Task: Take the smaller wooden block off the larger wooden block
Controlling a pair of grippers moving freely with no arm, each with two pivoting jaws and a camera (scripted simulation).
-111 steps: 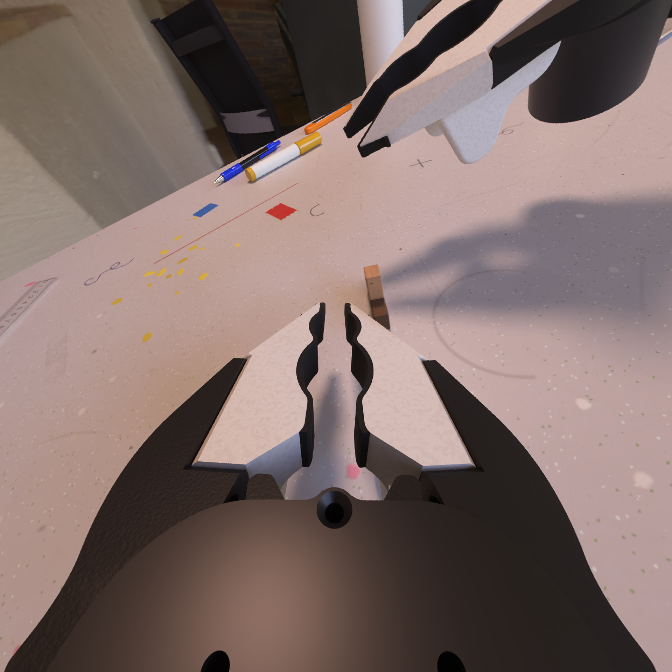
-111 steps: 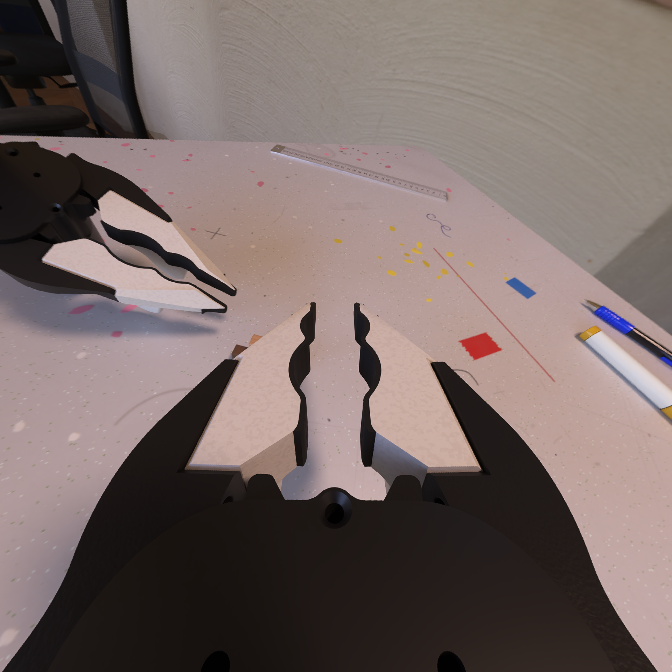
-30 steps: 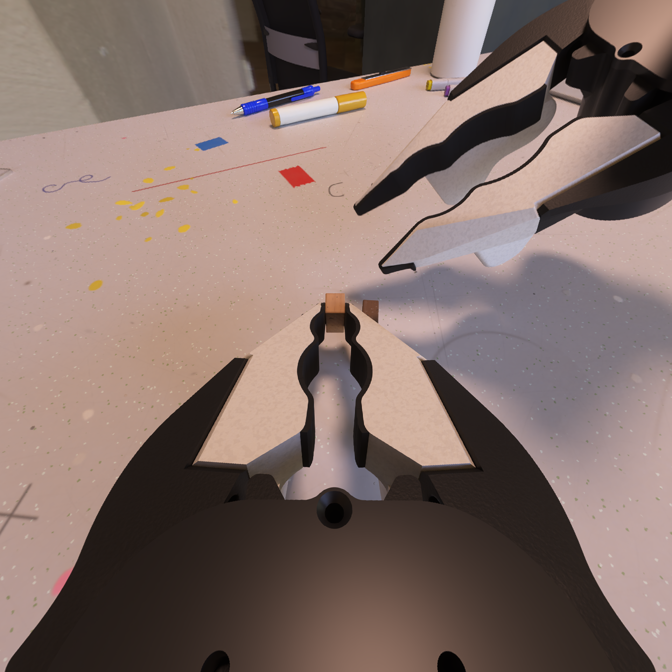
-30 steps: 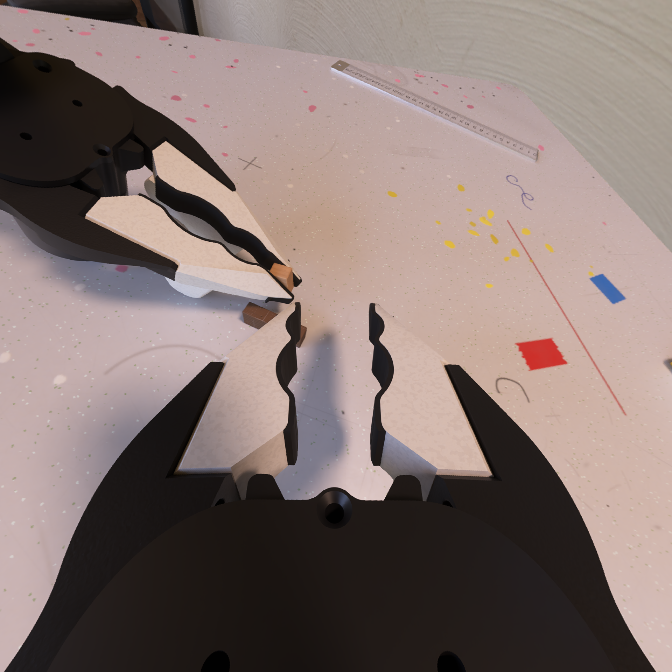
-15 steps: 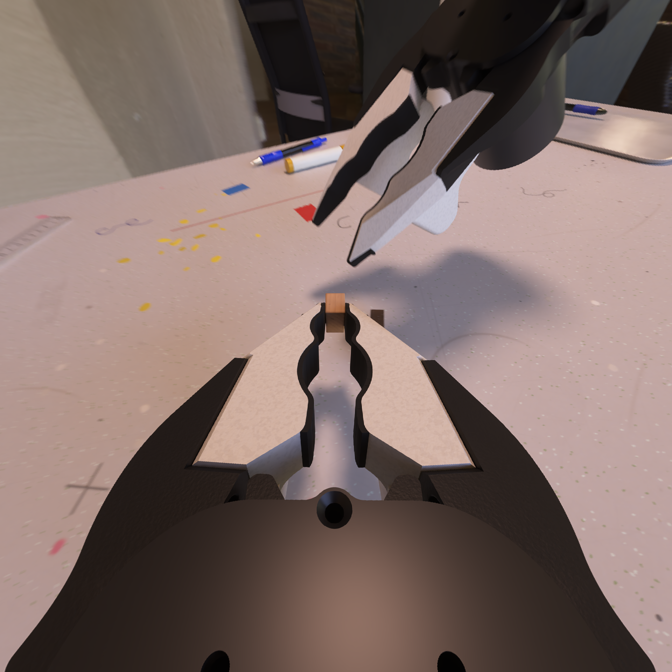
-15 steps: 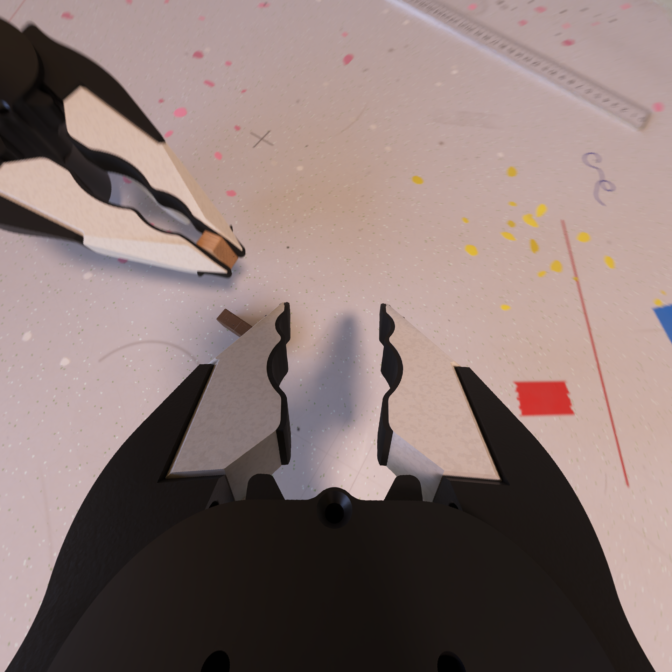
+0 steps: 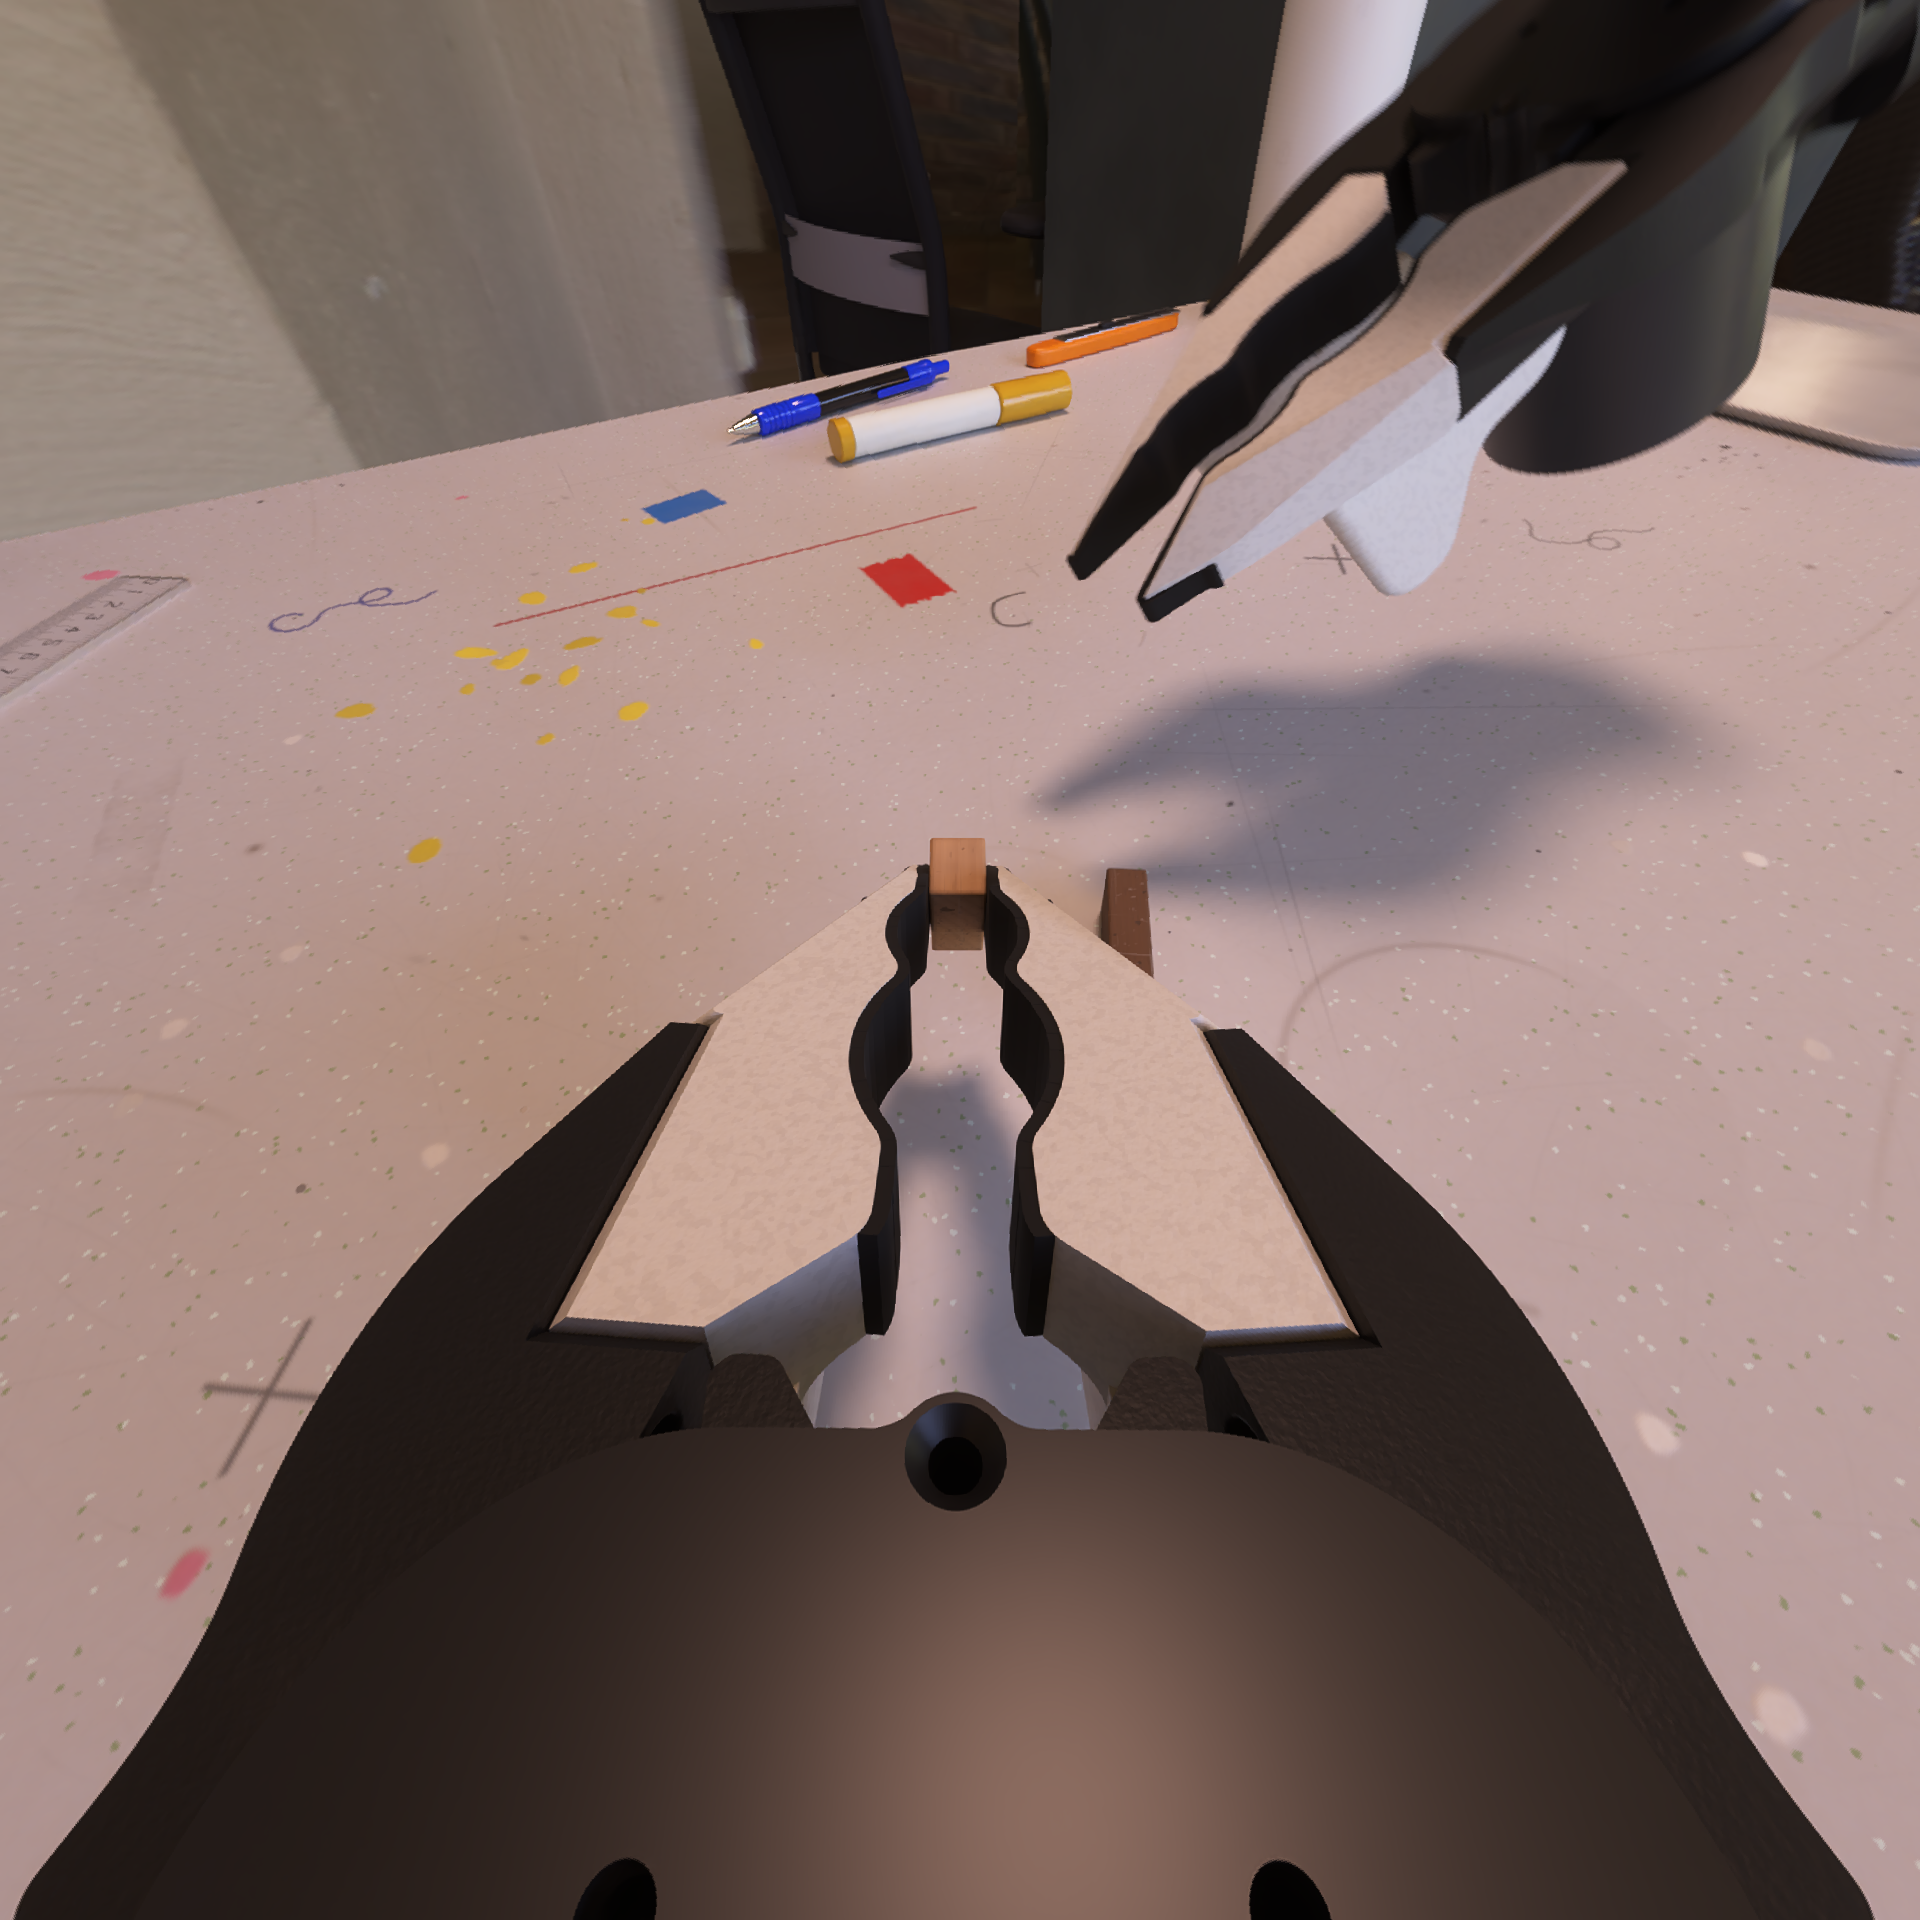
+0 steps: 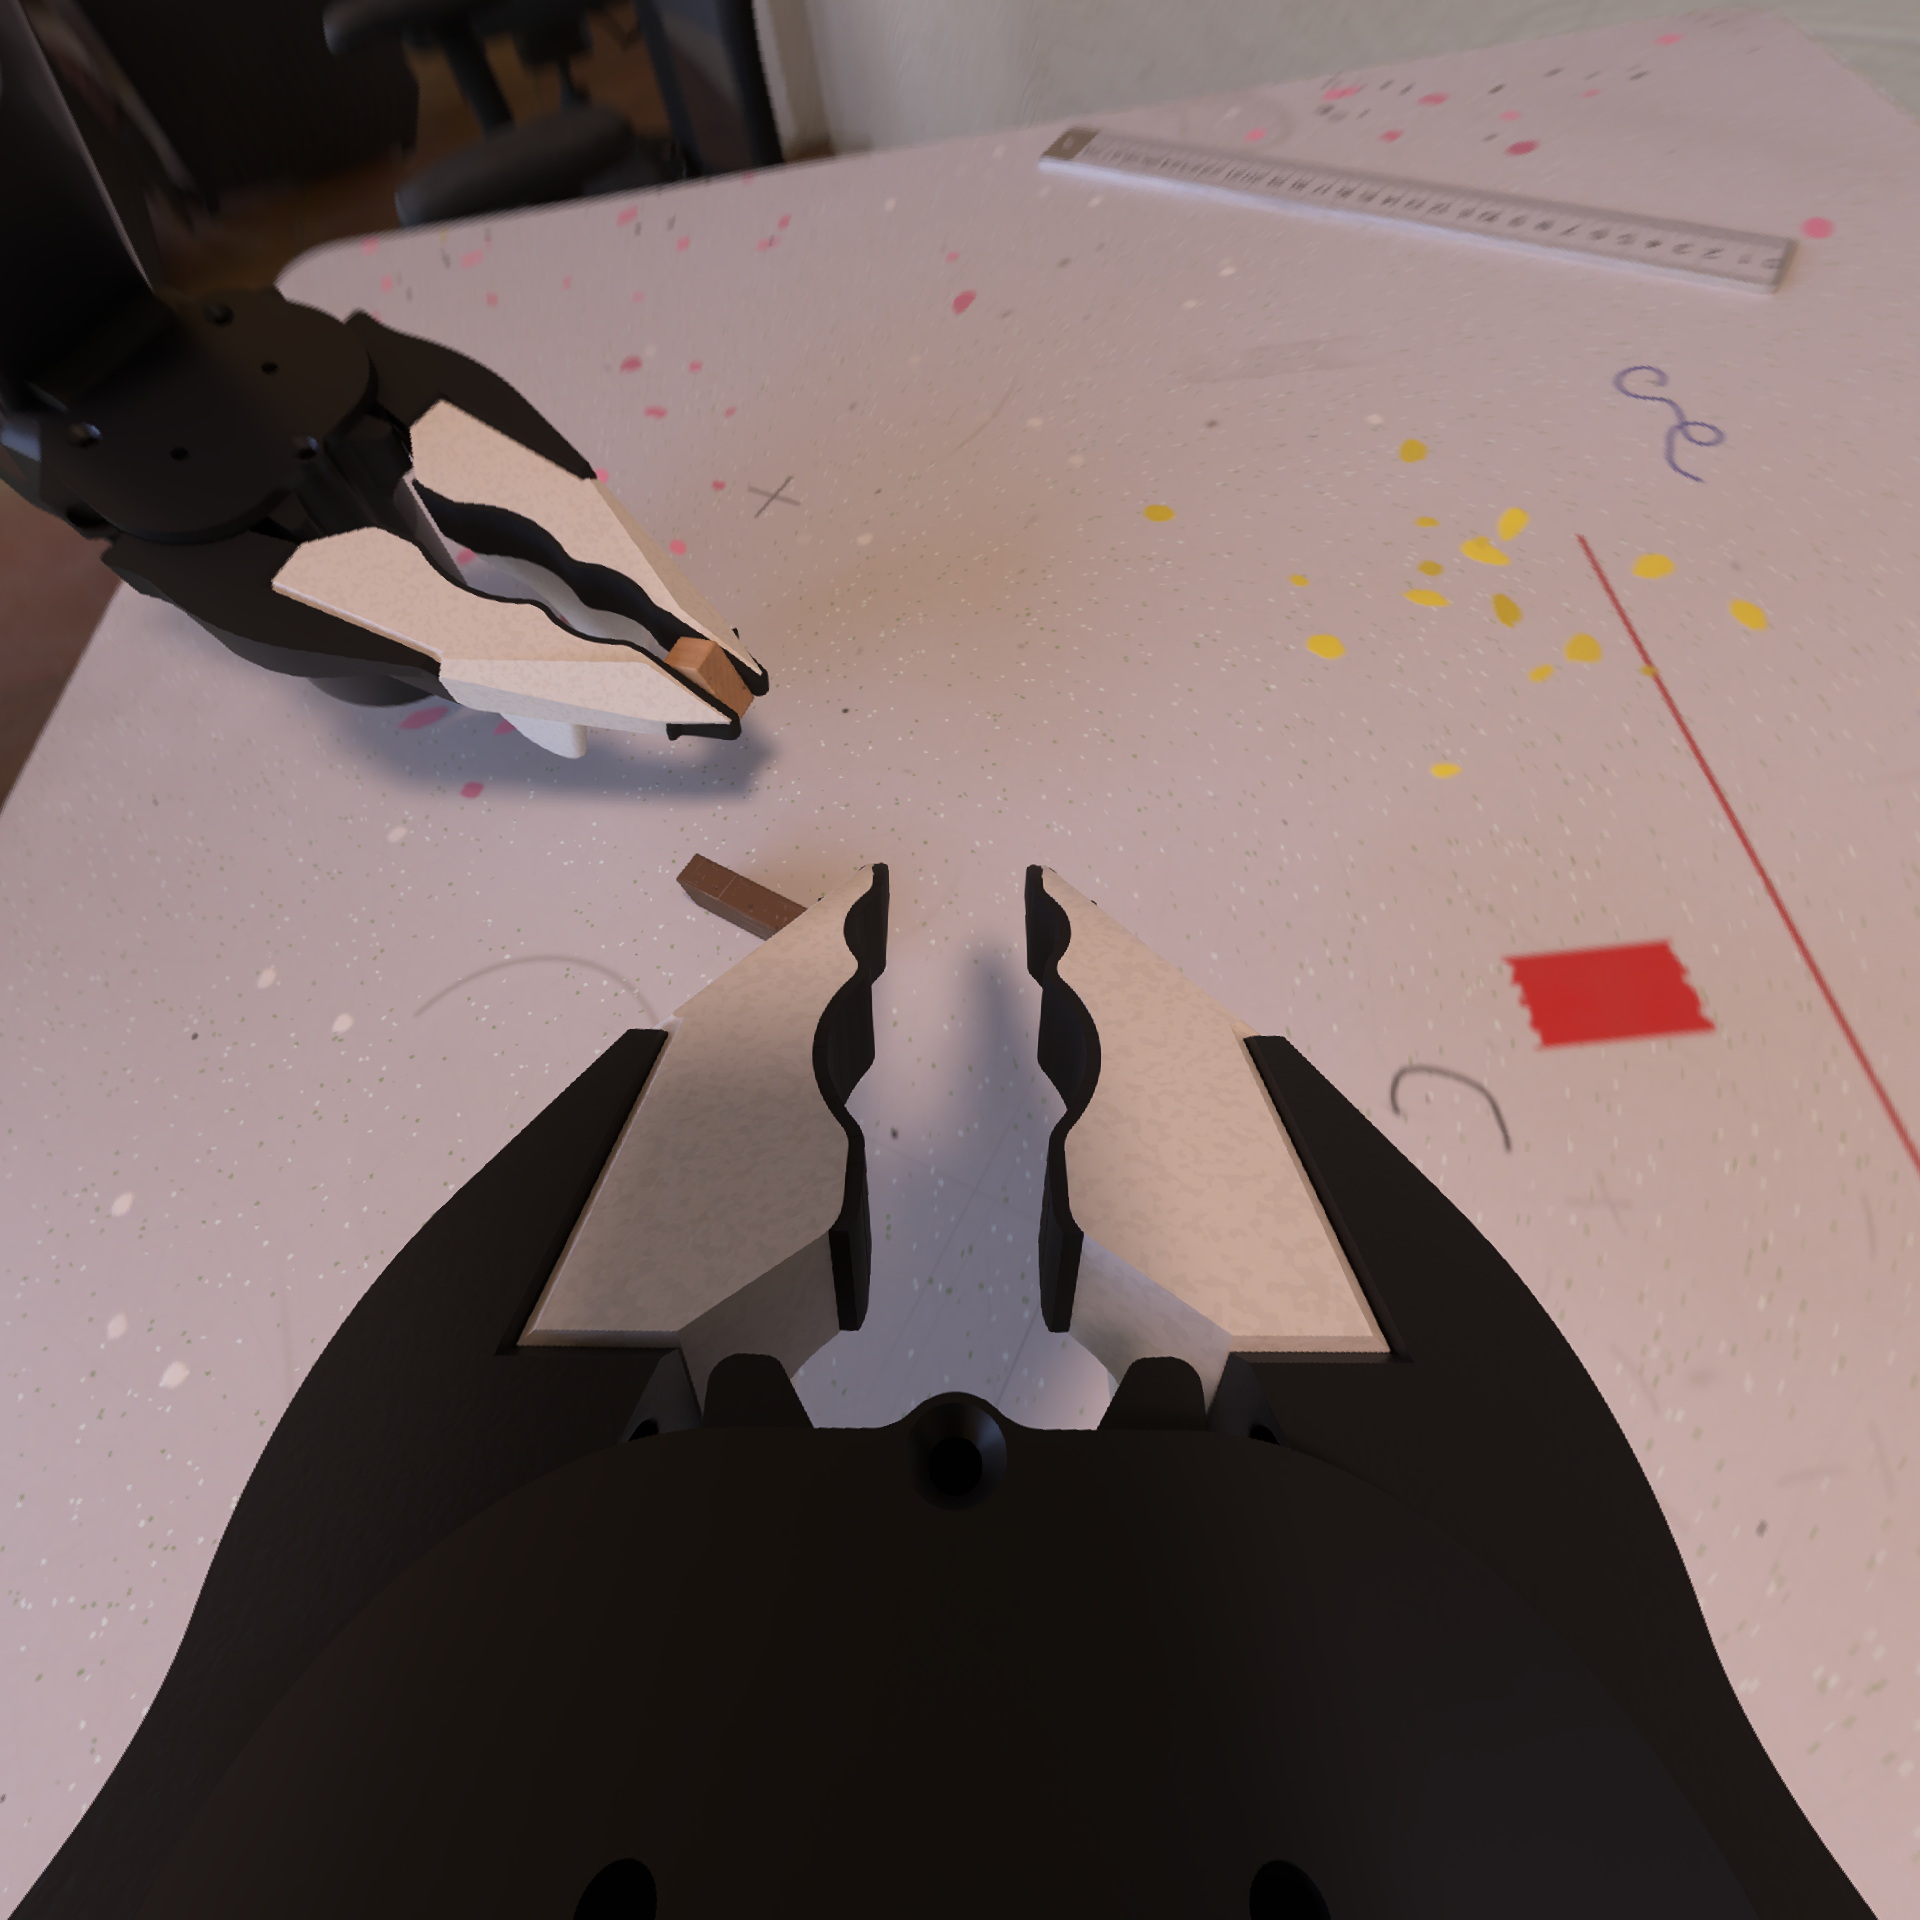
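My left gripper is shut on the smaller, light wooden block at its fingertips and holds it above the table. It shows the same way in the right wrist view, with the small block between its tips. The larger, dark wooden block lies flat on the pink table, just right of my left fingers. In the right wrist view the dark block lies beside my left fingertip. My right gripper is open and empty, above the table; it also hangs at the upper right of the left wrist view.
A blue pen, a white marker with yellow ends and an orange pen lie at the table's far edge. A metal ruler lies near another edge. Red and blue tape patches mark the table.
My left gripper closed on the small block and lifted it off the dark block, then moved away from it. My right gripper has pulled back and tilted.
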